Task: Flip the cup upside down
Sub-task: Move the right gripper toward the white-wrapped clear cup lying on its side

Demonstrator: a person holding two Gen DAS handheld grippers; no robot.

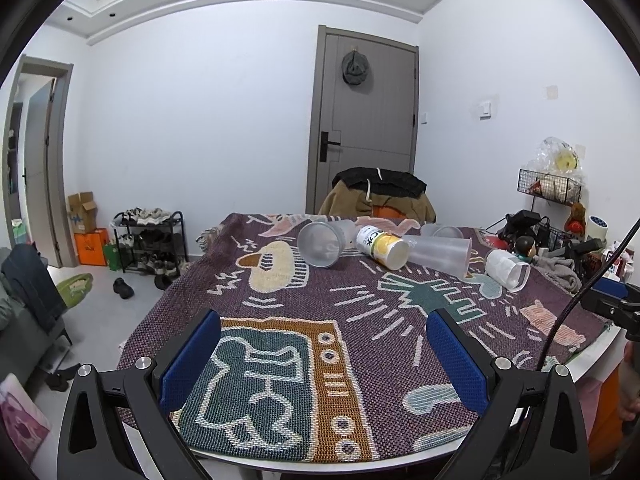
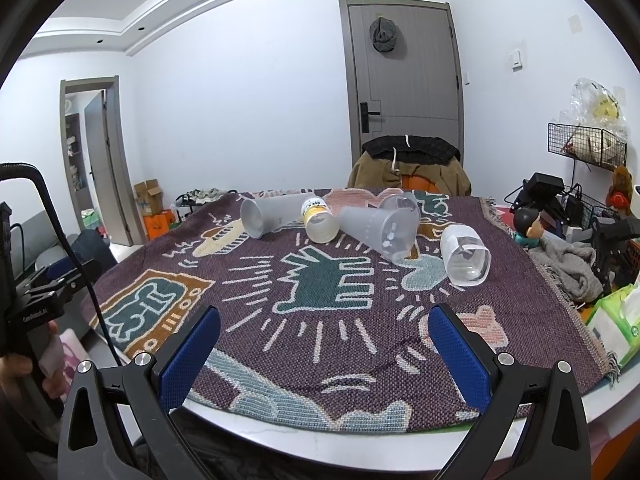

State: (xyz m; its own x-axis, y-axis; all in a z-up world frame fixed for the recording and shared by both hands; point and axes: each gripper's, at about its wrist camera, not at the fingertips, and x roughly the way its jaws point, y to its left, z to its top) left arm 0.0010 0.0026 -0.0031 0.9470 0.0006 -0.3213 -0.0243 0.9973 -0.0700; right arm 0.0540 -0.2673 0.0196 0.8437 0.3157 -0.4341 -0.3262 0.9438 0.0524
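**Cups lie on their sides at the far end of the desk; both grippers hang back with nothing held**

A white round-edged desk (image 2: 624, 390) carries a woven purple blanket (image 2: 256, 280) patterned with teal, orange and pink figures. Behind it a chair draped with a brown and black jacket (image 2: 408, 164) stands before a grey door (image 2: 404, 64).

The left gripper (image 1: 323, 354) sits over the near edge of the blanket, its blue-padded jaws spread wide and holding nothing. The right gripper (image 2: 323, 354) is in the same posture at its own near edge, jaws spread and empty.

All the cups rest on their sides across the far part of the blanket, well apart from both grippers. From the right wrist view, a frosted grey cup (image 2: 272, 212) lies leftmost, its mouth toward the camera. Just beside it is a yellow-and-white cup (image 2: 319, 220). Next comes a clear cup (image 2: 376, 228), with another clear cup (image 2: 400, 202) just behind it. Farthest right lies a white-wrapped clear cup (image 2: 466, 254), its mouth facing the camera.

Clutter fills the desk's right side: a wire basket (image 2: 586, 146), a grey cloth (image 2: 568, 264) and a small figurine (image 2: 528, 224).
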